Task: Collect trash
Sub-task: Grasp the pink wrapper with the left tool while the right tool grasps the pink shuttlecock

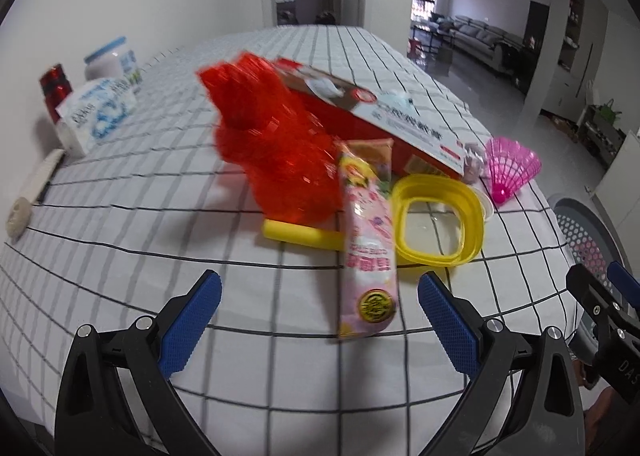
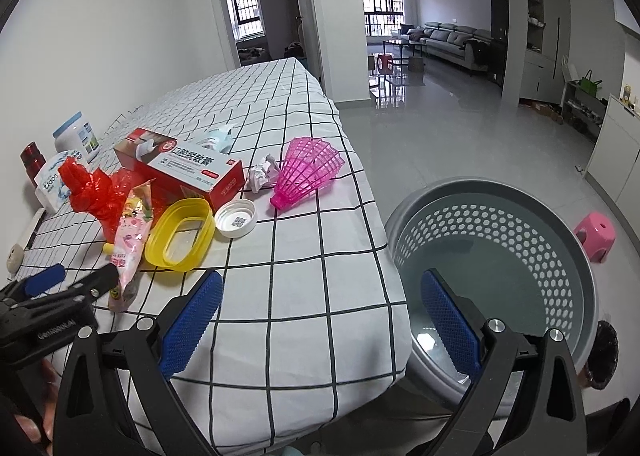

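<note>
Trash lies on the checked tablecloth (image 1: 120, 224): a pink snack wrapper (image 1: 368, 256), a red plastic bag (image 1: 272, 136), a red and white toothpaste box (image 1: 372, 112), a yellow square ring lid (image 1: 438, 224), a yellow tube (image 1: 300, 234), a pink plastic fan-shaped piece (image 1: 510, 170) and crumpled paper (image 2: 262, 174). A white cap (image 2: 236, 218) lies by the box. My left gripper (image 1: 320, 320) is open just in front of the wrapper. My right gripper (image 2: 322, 320) is open over the table's corner beside a grey perforated basket (image 2: 560, 256).
A tissue pack (image 1: 100, 112), a white jar (image 1: 110, 62) and a red can (image 1: 56, 90) stand at the table's left by the wall. A pink stool (image 2: 596, 234) is on the floor beyond the basket. A dark bin (image 2: 604, 352) sits beside the basket.
</note>
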